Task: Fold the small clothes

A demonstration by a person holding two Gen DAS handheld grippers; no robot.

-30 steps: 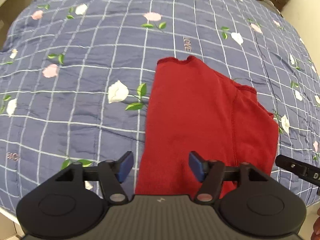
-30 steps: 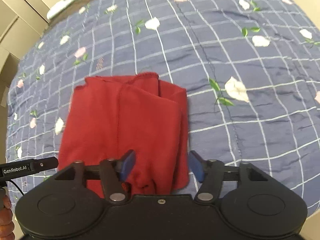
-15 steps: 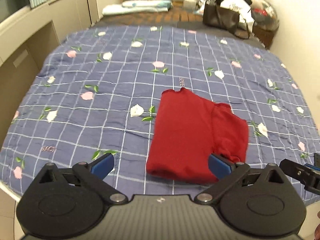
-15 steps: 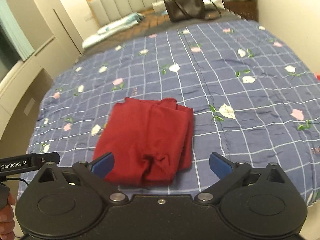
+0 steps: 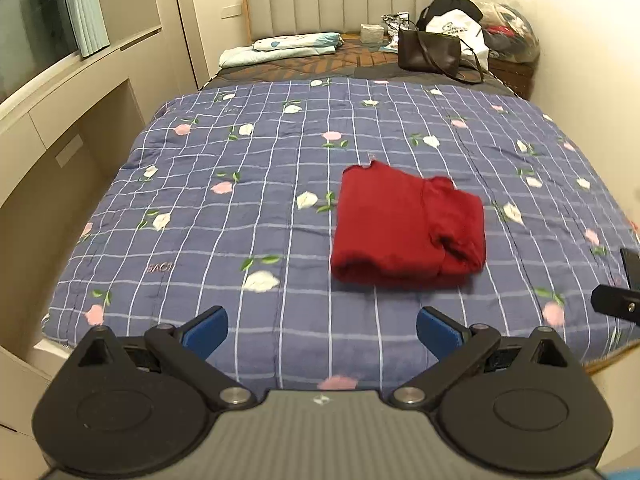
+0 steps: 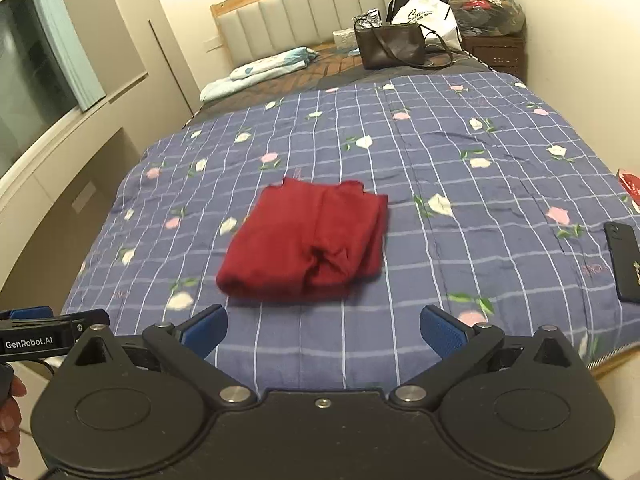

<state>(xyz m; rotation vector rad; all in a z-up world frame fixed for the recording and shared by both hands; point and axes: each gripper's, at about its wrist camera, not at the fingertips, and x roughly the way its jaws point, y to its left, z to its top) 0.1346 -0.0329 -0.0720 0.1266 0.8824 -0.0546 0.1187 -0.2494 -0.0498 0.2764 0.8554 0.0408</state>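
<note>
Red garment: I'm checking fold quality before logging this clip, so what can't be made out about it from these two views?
- Red garment: underside and inner layers are hidden by its own top fold in both views.
- Garment type: bundled, so it can't be told.
- Far edge: too small to judge alignment.
- Black phone: cut off by the right wrist view's edge.

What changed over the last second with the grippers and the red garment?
Both hand-held grippers pulled back and up from the folded red garment: the left and right each opened their jaws wide and now hang near the quilt's foot edge, holding nothing. The garment stayed folded in place.
</note>
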